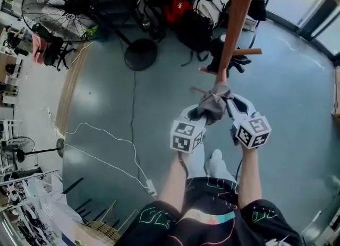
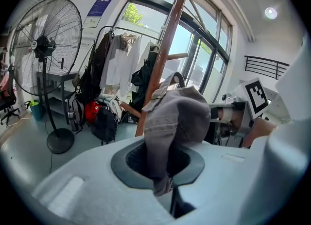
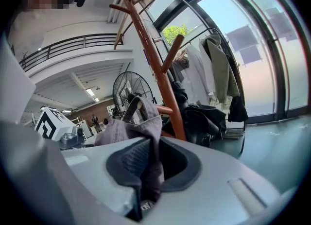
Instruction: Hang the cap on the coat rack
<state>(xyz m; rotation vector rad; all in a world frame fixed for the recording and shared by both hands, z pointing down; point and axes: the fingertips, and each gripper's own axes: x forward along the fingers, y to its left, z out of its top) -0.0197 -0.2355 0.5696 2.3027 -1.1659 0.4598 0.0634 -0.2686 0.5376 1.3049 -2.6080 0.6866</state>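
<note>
Grey cap [image 1: 213, 105], reddish-brown coat rack [image 1: 234, 24]

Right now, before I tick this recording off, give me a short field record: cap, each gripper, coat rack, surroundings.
cap: grey, bunched, held up by both grippers close in front of the rack's pole
left gripper: fingers shut on the cap
right gripper: fingers shut on the cap
coat rack: brown wooden pole with angled pegs; cap not yet on a peg
surroundings: standing fan to the left, bags behind the rack
</note>
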